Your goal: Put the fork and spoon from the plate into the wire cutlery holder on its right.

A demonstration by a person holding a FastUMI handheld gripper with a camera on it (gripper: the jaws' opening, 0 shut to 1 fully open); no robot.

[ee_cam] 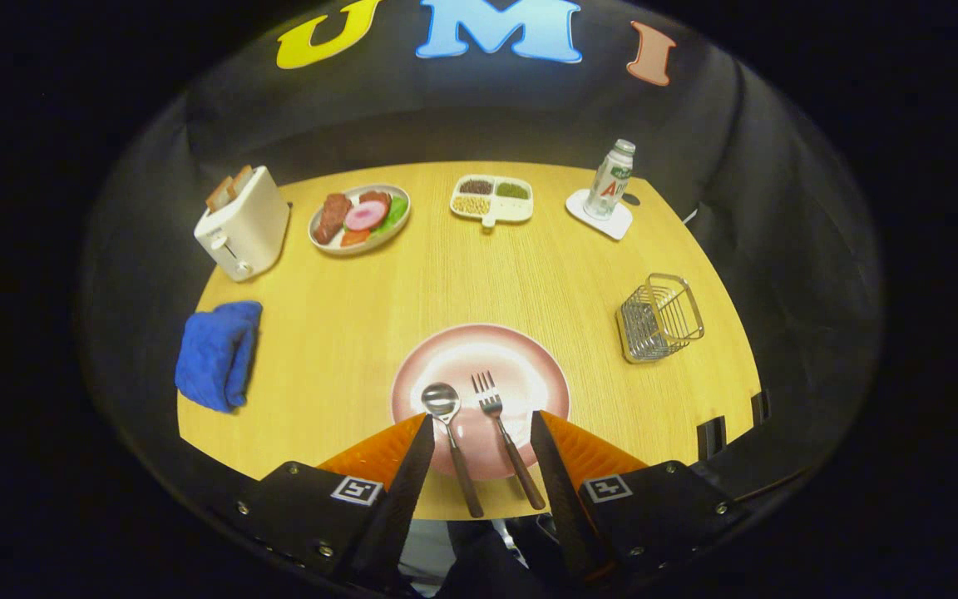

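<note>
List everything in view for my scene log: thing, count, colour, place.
Table: 1, light wood.
Plate: 1, pink, just ahead of the tool.
Spoon: 1, on plate.
Fork: 1, beside spoon.
Wire cutlery holder: 1, metal, right of plate.
Cloth: 1, blue.
Toaster: 1, white.
Food plate: 1.
Divided dish: 1, white.
Bottle: 1, on coaster.
Tool: 1, open, handles between its fingers.

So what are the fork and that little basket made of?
The fork looks like shiny metal at the tines, which glint, with a dark brown handle, maybe wood or plastic. The wire cutlery holder looks like thin silvery metal wire, see-through between bars. The gripper is open, its fingers either side of both handles on the plate.
</note>
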